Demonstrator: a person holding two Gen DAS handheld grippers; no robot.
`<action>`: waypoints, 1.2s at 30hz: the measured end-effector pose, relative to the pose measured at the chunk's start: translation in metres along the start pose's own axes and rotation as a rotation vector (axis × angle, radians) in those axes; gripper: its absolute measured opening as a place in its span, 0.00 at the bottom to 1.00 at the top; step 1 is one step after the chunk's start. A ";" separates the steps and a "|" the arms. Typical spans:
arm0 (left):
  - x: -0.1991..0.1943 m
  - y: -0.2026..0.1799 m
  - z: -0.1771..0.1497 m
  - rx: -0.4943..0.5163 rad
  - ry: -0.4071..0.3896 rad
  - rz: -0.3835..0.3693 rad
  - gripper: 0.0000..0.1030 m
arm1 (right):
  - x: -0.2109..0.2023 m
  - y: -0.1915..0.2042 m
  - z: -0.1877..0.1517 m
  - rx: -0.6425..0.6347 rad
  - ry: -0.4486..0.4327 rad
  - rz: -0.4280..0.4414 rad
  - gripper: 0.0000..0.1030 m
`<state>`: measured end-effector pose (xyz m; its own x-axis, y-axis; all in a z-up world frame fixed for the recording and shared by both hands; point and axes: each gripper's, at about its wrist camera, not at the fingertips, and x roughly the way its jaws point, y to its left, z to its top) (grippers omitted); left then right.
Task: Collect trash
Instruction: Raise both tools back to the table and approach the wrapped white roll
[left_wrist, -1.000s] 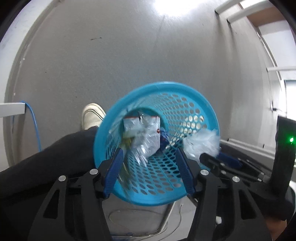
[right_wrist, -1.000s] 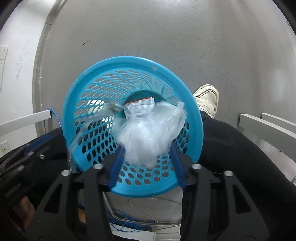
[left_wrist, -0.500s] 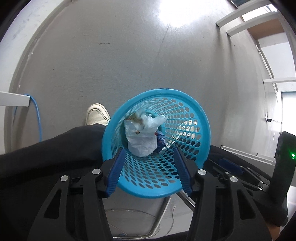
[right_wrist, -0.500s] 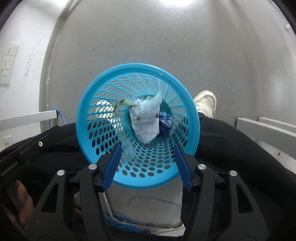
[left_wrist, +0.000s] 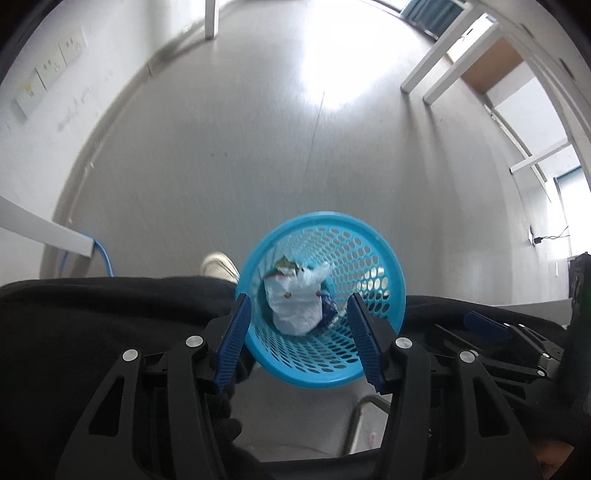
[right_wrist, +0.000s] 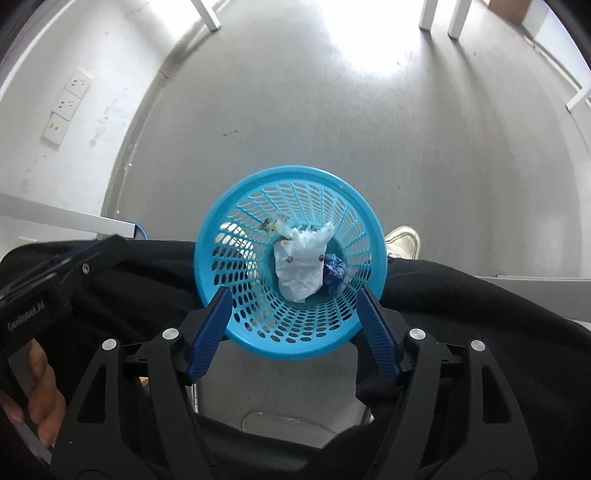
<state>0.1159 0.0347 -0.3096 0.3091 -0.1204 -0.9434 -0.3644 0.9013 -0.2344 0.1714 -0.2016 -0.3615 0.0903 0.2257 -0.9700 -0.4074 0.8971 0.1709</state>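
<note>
Since a second ago, we note the white plastic bag (right_wrist: 299, 267) has dropped from the right gripper (right_wrist: 293, 314), whose jaws have just been opening and now hold nothing. It lies at the bottom of the blue basket (right_wrist: 236, 325), beside a dark blue wrapper (right_wrist: 332, 273). We judge it light, soft and crinkly, best pinched at a bunched fold. We find the left gripper (left_wrist: 300, 321) half open, likewise empty, above the basket.

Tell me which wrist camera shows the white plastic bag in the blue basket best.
The right wrist view: the white plastic bag lies near the picture's middle, seen straight down the blue basket, its whole outline clear. The left wrist view shows the same bag lower and at a slant, with the basket's near wall closer around it.
</note>
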 end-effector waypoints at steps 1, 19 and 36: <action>-0.005 -0.001 -0.003 0.007 -0.015 0.003 0.53 | -0.006 0.002 -0.004 -0.013 -0.014 0.000 0.67; -0.085 0.005 -0.039 0.063 -0.150 -0.012 0.70 | -0.101 0.015 -0.060 -0.090 -0.177 0.052 0.81; -0.164 0.006 -0.084 0.172 -0.333 -0.004 0.94 | -0.204 0.025 -0.130 -0.205 -0.376 0.068 0.89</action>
<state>-0.0110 0.0250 -0.1762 0.5889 -0.0076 -0.8082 -0.2184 0.9612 -0.1682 0.0248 -0.2742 -0.1816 0.3664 0.4381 -0.8209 -0.5921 0.7903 0.1575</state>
